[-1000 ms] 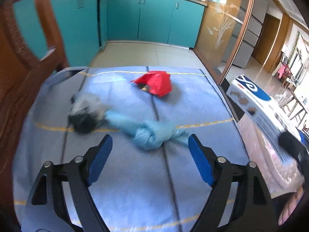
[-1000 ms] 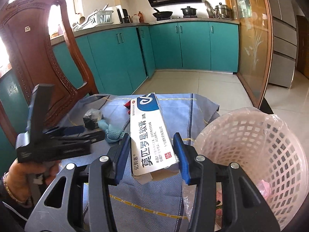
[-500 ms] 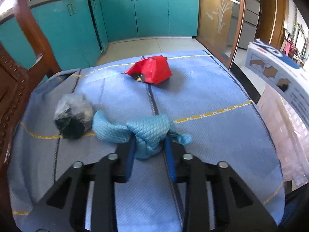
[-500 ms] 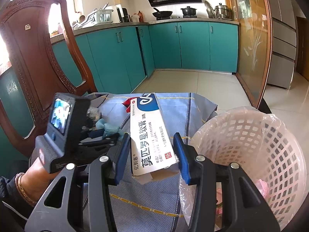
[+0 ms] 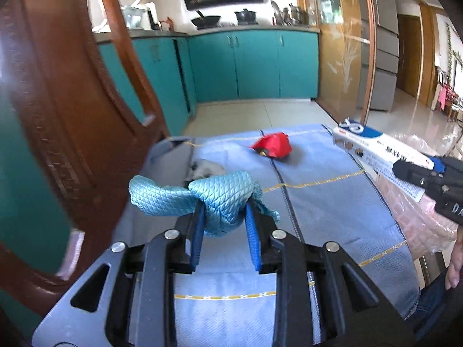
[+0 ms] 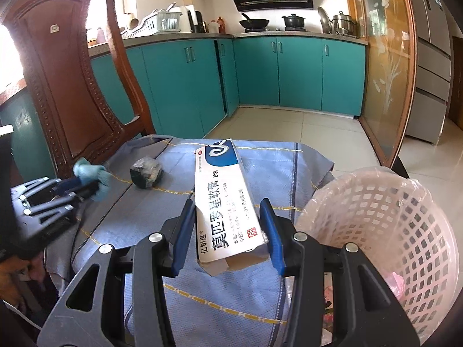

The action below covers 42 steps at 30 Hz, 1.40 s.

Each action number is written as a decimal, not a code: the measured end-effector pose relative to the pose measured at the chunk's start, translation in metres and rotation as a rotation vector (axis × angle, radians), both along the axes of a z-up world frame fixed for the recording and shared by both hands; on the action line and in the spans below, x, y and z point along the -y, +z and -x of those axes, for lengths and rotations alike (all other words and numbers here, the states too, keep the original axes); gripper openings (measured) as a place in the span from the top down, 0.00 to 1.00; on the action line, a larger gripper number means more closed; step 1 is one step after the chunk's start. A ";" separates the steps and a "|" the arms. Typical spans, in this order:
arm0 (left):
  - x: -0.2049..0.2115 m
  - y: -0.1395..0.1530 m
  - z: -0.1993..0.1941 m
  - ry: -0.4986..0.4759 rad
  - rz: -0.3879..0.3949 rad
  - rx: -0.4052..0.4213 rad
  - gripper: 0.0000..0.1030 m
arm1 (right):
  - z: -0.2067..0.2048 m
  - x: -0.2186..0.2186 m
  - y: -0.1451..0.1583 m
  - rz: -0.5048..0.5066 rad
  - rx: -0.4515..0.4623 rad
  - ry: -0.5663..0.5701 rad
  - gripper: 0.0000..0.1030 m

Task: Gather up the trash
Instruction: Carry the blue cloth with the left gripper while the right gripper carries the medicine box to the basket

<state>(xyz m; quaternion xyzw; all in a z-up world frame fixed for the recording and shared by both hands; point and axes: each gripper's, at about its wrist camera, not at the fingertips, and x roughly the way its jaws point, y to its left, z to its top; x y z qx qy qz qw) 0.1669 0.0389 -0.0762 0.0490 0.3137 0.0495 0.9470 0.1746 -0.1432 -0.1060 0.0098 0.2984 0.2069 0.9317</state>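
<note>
The left gripper (image 5: 224, 218) pinches a crumpled blue cloth (image 5: 220, 195), lifted clear of the table (image 5: 332, 208) near its left edge. The right gripper (image 6: 228, 228) clamps a white-and-blue box (image 6: 224, 199) between its pads, above the table's right edge just beside the pink basket (image 6: 405, 217).

Light-blue quilted cloth (image 5: 222, 199); red wrapper (image 5: 273, 145); white-and-blue box (image 6: 224, 199); pale-pink lattice basket (image 6: 405, 231); blue desk (image 5: 327, 202) cover with yellow dashed lines; teal cabinets (image 6: 289, 72).
</note>
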 end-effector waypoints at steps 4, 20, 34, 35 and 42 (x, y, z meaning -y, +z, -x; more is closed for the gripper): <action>-0.002 0.009 0.008 0.013 -0.015 0.027 0.74 | 0.004 -0.006 0.000 0.008 0.006 0.015 0.55; -0.002 0.020 0.028 0.019 -0.027 0.056 0.73 | 0.022 -0.031 -0.005 0.080 0.011 0.074 0.55; -0.004 0.023 0.035 0.021 -0.019 0.068 0.73 | 0.025 -0.032 -0.004 0.079 0.016 0.079 0.55; -0.004 0.023 0.035 0.022 -0.019 0.068 0.73 | 0.026 -0.032 -0.004 0.079 0.016 0.079 0.55; -0.002 0.021 0.033 0.016 -0.018 0.062 0.73 | 0.027 -0.033 -0.004 0.080 0.017 0.078 0.55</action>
